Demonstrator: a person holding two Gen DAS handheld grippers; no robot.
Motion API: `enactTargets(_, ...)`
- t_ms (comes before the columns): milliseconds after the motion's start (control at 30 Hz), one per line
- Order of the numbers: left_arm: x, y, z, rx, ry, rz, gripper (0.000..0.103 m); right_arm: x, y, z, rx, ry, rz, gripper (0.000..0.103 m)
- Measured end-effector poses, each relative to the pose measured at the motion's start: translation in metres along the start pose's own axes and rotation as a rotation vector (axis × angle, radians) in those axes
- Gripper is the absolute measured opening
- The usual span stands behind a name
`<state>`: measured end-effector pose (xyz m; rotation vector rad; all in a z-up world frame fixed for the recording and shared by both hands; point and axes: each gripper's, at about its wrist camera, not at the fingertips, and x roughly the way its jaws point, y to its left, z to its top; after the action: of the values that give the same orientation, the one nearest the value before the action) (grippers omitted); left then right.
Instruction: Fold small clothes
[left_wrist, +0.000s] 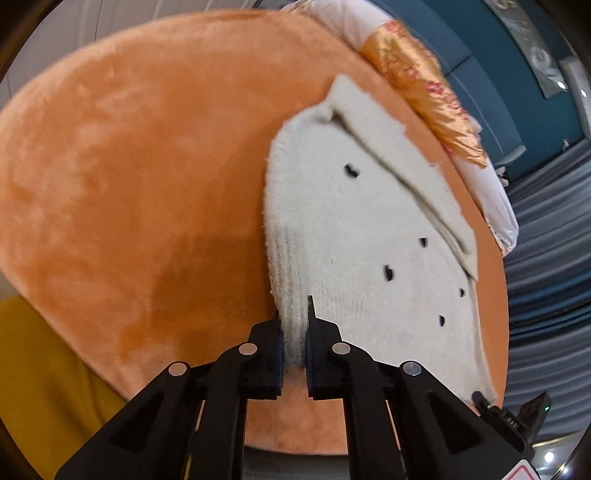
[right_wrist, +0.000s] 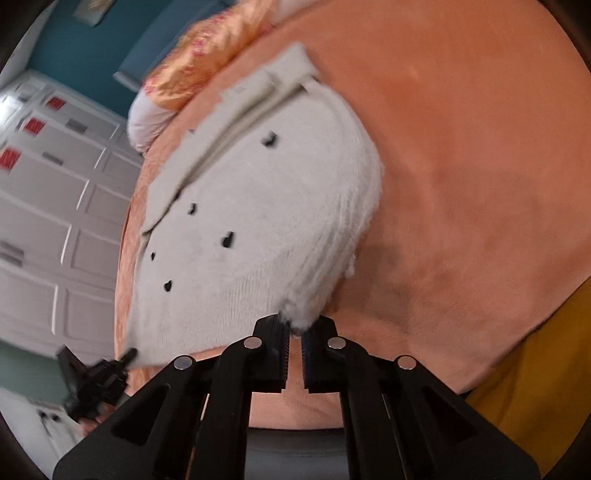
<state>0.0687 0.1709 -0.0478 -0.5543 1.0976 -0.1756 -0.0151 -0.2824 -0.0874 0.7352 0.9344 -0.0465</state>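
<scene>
So in the left wrist view, the left side of the frame is mostly plush orange blanket (left_wrist: 129, 177), with a mustard-yellow sheet (left_wrist: 40, 369) poking out at lower left. The white knit garment (left_wrist: 369, 240) with little black marks lies on the blanket in the right half, and the left gripper (left_wrist: 294, 345) at bottom center has its fingers pinched on the ribbed edge nearest the camera. A gold-patterned pillow (left_wrist: 421, 88) sits at upper right, beyond the garment. In the right wrist view, white cabinet doors (right_wrist: 48, 206) fill the left edge, the garment (right_wrist: 258, 206) takes the middle, and bare orange blanket (right_wrist: 461, 147) runs off to the right. The right gripper (right_wrist: 294, 341) at bottom center has its fingers nearly closed on a fluffy corner of the knit, though only a thin bit is caught. At lower left of that view the other gripper just peeks in by the garment's edge. Progress-wise, the garment already looks doubled over, with a layered band along its far side, so probably one fold is done. With both near corners held, another fold and a smoothing seem left.
</scene>
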Motion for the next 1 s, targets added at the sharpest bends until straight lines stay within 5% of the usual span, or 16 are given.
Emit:
enactTargets(233,-0.054,-0.011,-0.03,0.146,0.027,-0.004,0.005,-0.054,0.004,-0.026,-0.187,0.031,-0.096,0.003)
enactTargets(467,-0.092,0.001,-0.114,0.263,0.211,0.043,0.005,-0.095,-0.011,-0.105,-0.346,0.231,-0.195,0.003)
enactTargets(667,-0.13,0.018,-0.166,0.207,0.315,0.074,0.005,-0.134,-0.03,-0.146,-0.275,0.314,-0.174,0.003)
enactTargets(867,-0.138,0.015,-0.15,0.175,0.243,0.105,0.005,-0.142,-0.029,-0.141,-0.211,0.266,-0.133,0.003)
enactTargets(1000,-0.143,-0.003,-0.096,0.149,0.032,0.037,0.005,-0.154,-0.019,-0.089,-0.22,0.049,-0.075,0.003)
